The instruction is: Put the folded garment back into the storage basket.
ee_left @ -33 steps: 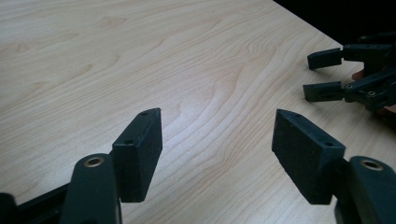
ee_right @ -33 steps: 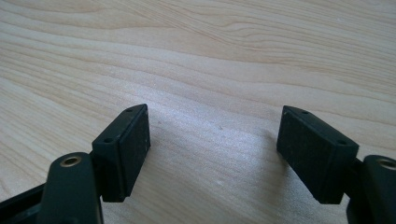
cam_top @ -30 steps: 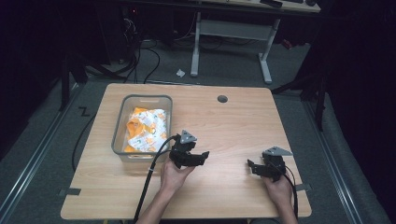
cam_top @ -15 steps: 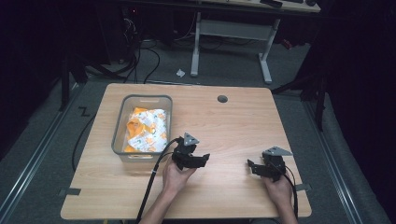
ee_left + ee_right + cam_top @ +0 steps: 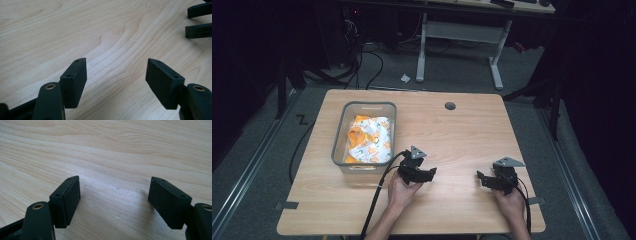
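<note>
The orange-and-white packets [image 5: 367,140] lie inside the clear bin [image 5: 338,150] at the counter's [image 5: 452,135] left. The left gripper [image 5: 428,173] and right gripper [image 5: 481,179] rest low over bare wood, jaws wide apart, holding nothing. Judged: either loading is complete or unloading has not begun.

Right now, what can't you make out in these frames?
- Bin, high view: how many orange-printed packets it holds; they overlap.
- Dark round spot on the table, high view: too small to identify.
- Left gripper, high view: jaw gap too small to read.
</note>
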Demonstrator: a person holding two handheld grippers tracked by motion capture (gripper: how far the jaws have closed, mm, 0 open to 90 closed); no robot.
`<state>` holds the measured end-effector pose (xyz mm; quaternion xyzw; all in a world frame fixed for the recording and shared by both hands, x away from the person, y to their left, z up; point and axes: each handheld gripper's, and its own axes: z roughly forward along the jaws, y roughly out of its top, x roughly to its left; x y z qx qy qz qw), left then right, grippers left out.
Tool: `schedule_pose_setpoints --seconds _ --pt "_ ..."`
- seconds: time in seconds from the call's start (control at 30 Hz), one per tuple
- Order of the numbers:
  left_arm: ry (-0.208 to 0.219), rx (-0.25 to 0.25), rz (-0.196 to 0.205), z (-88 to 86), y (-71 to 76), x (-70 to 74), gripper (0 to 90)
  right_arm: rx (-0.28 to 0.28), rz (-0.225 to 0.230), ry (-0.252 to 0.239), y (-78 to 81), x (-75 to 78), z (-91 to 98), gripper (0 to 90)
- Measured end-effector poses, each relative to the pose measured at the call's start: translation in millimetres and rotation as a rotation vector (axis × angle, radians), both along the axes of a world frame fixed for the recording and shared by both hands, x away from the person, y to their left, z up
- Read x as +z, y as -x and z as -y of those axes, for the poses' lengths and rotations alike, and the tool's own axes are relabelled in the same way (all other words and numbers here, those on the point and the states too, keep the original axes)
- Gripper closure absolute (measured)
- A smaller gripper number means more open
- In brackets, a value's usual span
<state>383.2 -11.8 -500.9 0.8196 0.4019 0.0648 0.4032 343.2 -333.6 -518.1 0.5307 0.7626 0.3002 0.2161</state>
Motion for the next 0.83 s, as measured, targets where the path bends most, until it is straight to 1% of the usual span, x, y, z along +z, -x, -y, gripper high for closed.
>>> schedule_pose_setpoints --seconds 0.07,0.27,0.33,0.47,0.53,0.6,0.67,0.83 --pt "-0.009 0.001 -0.006 0.7 -0.3 -2.7 33.7 -0.001 -0.001 -0.001 0.0 0.1 -0.1 26.1" --pt "-0.041 0.004 0.001 5.6 -0.7 -8.1 33.2 -0.001 -0.001 -0.001 0.1 0.1 -0.1 26.1" --pt "-0.061 0.010 0.008 7.9 -0.9 -11.3 32.9 -0.001 -0.001 -0.001 0.0 0.0 -0.1 26.1" --pt "-0.112 0.005 0.018 11.1 -0.9 -16.1 32.2 -0.001 -0.001 -0.001 0.1 0.1 -0.1 26.1" --pt "-0.132 0.009 0.047 12.5 0.4 -17.7 31.4 -0.001 -0.001 -0.001 0.1 0.0 -0.1 26.1" --pt "-0.133 0.016 0.074 13.2 2.4 -19.9 31.3 -0.001 -0.001 -0.001 0.1 0.0 -0.1 26.1" --pt "-0.132 0.009 0.114 13.7 5.5 -23.6 29.5 -0.001 -0.001 -0.001 0.1 0.0 -0.1 26.1" --pt "-0.134 0.012 0.111 13.4 5.3 -23.6 28.0 -0.001 -0.001 -0.001 0.1 0.0 -0.1 26.1"
